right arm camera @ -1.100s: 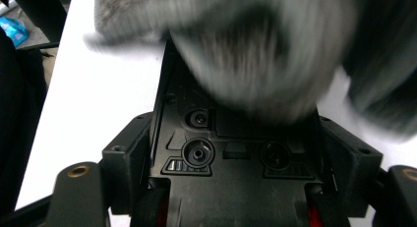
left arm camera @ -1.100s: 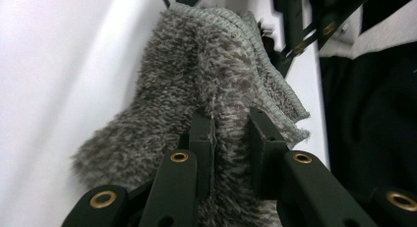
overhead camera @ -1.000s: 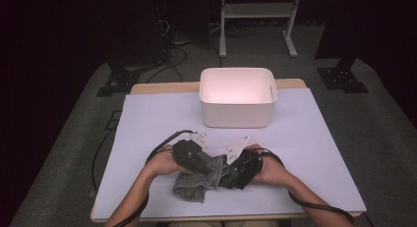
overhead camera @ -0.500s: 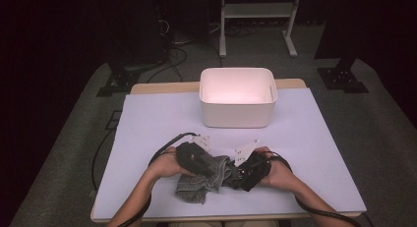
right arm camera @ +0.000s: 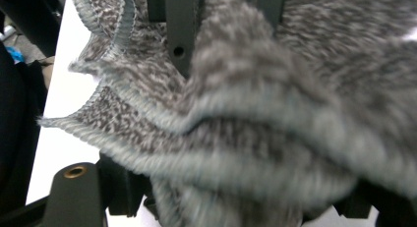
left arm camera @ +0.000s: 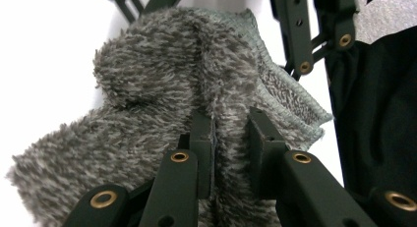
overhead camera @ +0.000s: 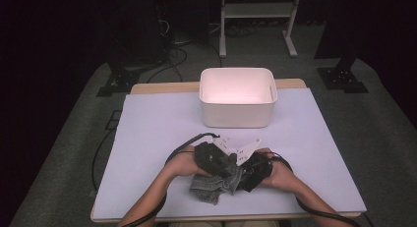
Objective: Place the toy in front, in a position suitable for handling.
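The left gripper [left arm camera: 231, 138] was clenched on a fold of the grey fuzzy cloth [overhead camera: 215, 185] at the table's [overhead camera: 147, 138] near edge. The right gripper [overhead camera: 248, 175] sat spread wide inside the cloth's opening; it should probably keep that stretch even. Beyond, the white bin [overhead camera: 237, 114] looked empty.

left gripper [left arm camera: 231, 138] clamped on fuzzy grey sock [left arm camera: 167, 84]; white table [left arm camera: 44, 50] beneath.
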Motion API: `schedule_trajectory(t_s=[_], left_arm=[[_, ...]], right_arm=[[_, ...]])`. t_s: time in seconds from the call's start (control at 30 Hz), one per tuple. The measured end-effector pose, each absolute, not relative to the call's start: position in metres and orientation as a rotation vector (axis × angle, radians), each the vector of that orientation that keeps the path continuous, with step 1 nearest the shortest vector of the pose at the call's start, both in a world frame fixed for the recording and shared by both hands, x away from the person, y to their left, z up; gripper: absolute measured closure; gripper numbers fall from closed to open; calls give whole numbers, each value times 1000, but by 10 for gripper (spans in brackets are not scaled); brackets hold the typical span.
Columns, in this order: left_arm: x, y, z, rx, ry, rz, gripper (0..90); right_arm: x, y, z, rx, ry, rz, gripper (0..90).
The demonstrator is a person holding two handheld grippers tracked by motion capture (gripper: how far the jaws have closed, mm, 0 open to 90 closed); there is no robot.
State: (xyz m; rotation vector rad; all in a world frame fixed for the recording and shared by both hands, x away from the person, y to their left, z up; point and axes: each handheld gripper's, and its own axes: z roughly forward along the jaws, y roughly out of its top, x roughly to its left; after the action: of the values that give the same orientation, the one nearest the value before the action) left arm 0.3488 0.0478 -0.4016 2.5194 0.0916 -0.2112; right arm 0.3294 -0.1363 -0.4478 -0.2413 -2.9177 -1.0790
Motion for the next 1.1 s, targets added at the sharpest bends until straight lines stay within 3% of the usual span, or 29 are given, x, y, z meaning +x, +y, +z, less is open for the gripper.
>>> schedule_trajectory(t_s=[0.23, 0.4, 0.73, 1.1], left_arm=[[347, 53, -402, 2516, 111, -212, 755], [349, 49, -402, 2525, 98, -211, 754], [345, 24, -399, 2562, 18, -207, 754], [352, 66, -397, 2561, 149, -170, 751]], right_arm=[[326, -147, -439, -270, -2934, -1060, 198], [322, -162, -442, -316, -2915, -1126, 232], [318, -147, -447, -255, -2908, -1136, 221], [326, -154, -446, -266, -2917, -1134, 237]])
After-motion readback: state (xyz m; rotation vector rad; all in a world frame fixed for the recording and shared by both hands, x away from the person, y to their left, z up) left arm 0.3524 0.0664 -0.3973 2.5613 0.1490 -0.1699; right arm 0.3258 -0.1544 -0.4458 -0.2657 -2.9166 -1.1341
